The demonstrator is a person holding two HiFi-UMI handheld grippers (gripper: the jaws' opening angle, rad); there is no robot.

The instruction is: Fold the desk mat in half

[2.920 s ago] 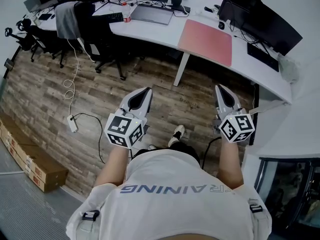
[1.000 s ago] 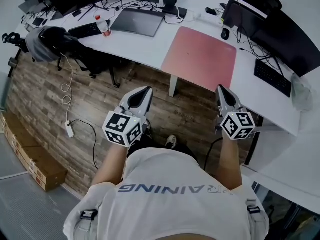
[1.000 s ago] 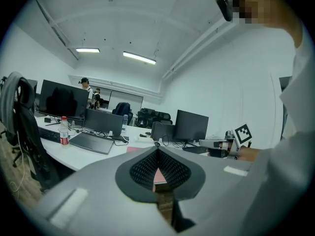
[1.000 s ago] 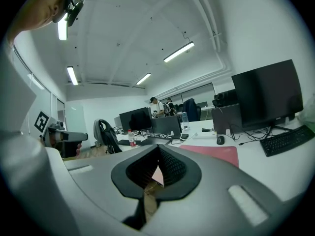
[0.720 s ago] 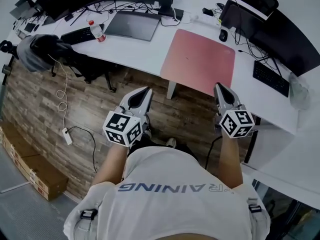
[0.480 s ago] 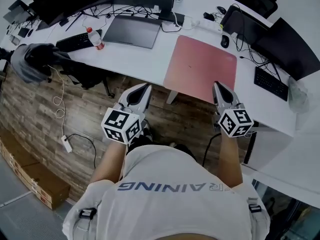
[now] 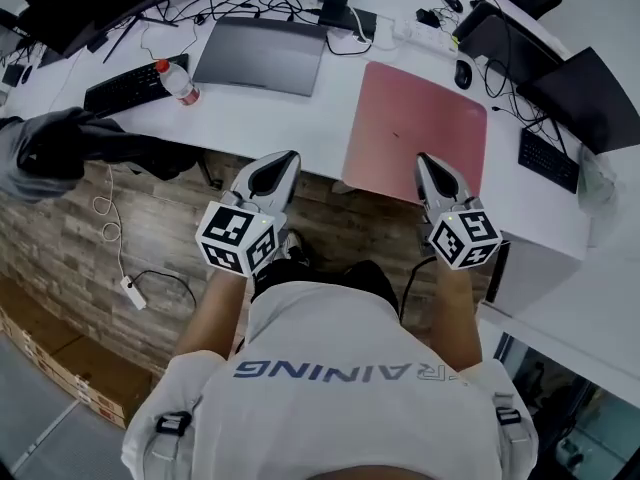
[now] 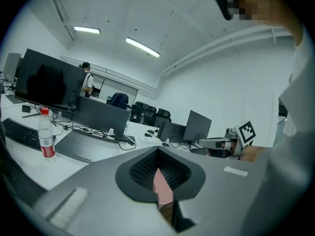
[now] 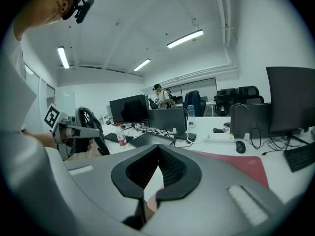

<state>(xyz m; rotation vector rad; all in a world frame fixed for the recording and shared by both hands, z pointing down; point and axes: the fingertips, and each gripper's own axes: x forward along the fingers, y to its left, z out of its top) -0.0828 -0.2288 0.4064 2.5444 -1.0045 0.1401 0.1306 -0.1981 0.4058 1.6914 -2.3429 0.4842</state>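
Fingers (image 9: 177,171) of the right gripper (image 7: 421,159) are pressing together on nothing, and the left gripper (image 7: 289,155) is keeping its fingers (image 8: 142,171) closed and empty too. Both are pointing forward at a white worktop (image 7: 300,118). A pink desk mat (image 7: 425,118) is lying flat and unfolded, its near edge running along the worktop's front edge. The right gripper is hovering at that near edge, toward the mat's right side. The left gripper is hanging off to the left of the mat's near left corner, so the right one is sitting nearer. The mat's long axis is proving hard to judge from above.
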